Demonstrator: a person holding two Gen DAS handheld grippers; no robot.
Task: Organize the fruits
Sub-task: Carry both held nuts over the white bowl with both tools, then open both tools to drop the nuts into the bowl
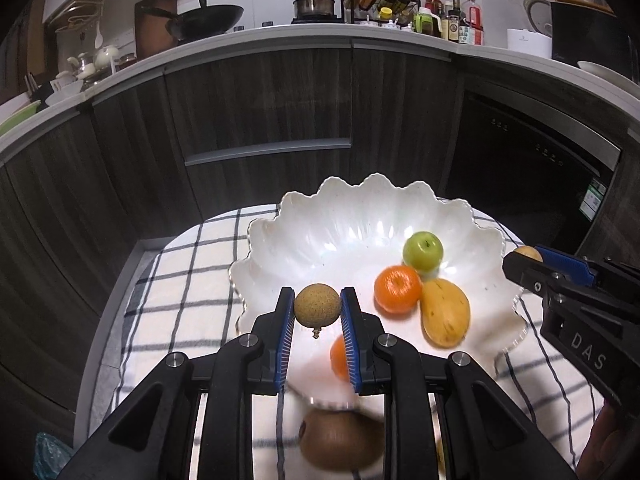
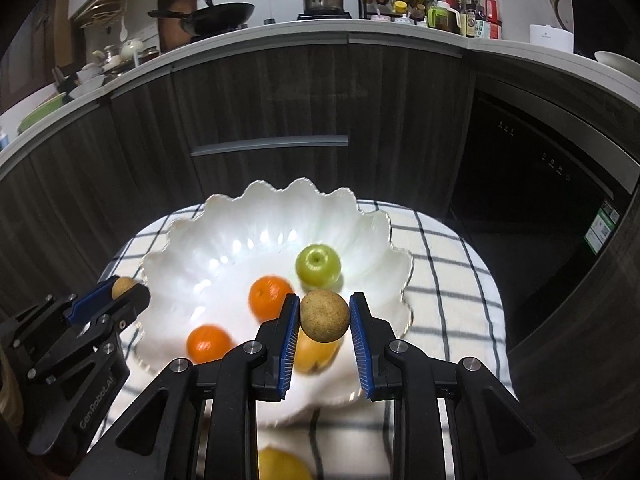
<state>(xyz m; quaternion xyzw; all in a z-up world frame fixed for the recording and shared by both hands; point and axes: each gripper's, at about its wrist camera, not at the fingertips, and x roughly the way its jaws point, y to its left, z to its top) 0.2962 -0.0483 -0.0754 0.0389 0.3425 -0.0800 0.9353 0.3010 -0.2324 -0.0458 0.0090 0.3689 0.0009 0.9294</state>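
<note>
Left gripper [image 1: 317, 312]: clamping a brown longan [image 1: 317, 306] over the near rim of the scalloped white bowl [image 1: 280, 264].
Right gripper [image 2: 325, 316]: pinching a second longan [image 2: 324, 315] — hanging above the mango [image 1: 445, 312].
Bowl contents: green apple [image 1: 423, 251], two tangerines [image 1: 397, 289].
Near side: kiwi [image 1: 340, 446] and a yellow fruit [image 2: 280, 466] lying on the checked cloth [image 1: 180, 280] — partly hidden by fingers.

Black hand-held gripper [image 1: 318, 312] frames — ribbed blue pads [image 1: 285, 336], silver screws, white lettering.
</note>
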